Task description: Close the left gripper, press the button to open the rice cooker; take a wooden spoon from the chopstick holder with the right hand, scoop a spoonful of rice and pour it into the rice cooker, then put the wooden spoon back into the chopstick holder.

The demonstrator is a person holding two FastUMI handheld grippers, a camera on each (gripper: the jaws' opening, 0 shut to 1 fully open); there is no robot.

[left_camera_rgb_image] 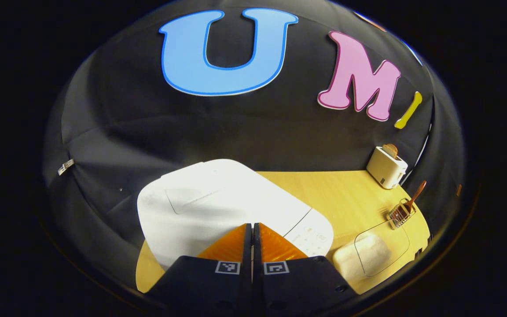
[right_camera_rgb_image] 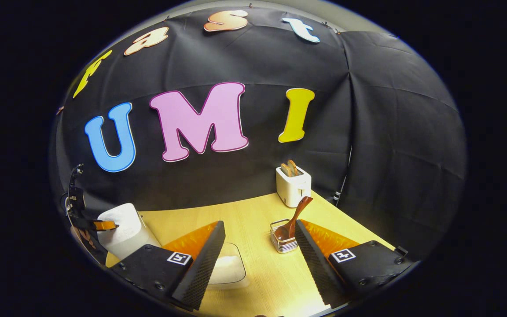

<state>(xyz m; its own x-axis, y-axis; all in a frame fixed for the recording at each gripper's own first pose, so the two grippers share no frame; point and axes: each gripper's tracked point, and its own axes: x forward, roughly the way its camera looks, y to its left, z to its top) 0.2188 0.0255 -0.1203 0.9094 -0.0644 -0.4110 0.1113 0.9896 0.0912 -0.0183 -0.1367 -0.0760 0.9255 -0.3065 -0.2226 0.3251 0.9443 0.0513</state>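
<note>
1. Rice cooker (left_camera_rgb_image: 218, 207): white, rounded body, lid down, pale control panel at its lower-right corner. Sits centre of the left gripper view on a light wood table (left_camera_rgb_image: 346, 193); in the right gripper view it shows lower left as a white rounded form (right_camera_rgb_image: 123, 231).
2. Wooden spoon (right_camera_rgb_image: 295, 218): reddish-brown, bowl down in the wire chopstick holder (right_camera_rgb_image: 283, 240), handle leaning up and right. In the left gripper view, spoon (left_camera_rgb_image: 415, 196) and holder (left_camera_rgb_image: 401, 213) sit small at the right edge.
3. Rice (right_camera_rgb_image: 227, 268): white heap in a clear container (right_camera_rgb_image: 236, 281) w/ rounded corners, lower centre of the right gripper view; in the left gripper view it sits lower right (left_camera_rgb_image: 370, 255), just right of the cooker.
4. Hard to tell: cooker's button hidden behind the left fingers; can't tell if the tips touch the lid. Panel marks too faint to read. Rice container partly covered by the right gripper's left finger.
5. Left gripper (left_camera_rgb_image: 252, 226): fingers pressed together, only a thin slit btwn them, holding nothing, tips over the cooker's front lid area.
6. Right gripper (right_camera_rgb_image: 260, 226): fingers spread wide, empty. Holder & spoon lie btwn the fingers, close to the right-hand one; rice container near the left-hand one.
7. White toaster (right_camera_rgb_image: 293, 187) w/ bread slices stands at the table's back, above the holder.
</note>
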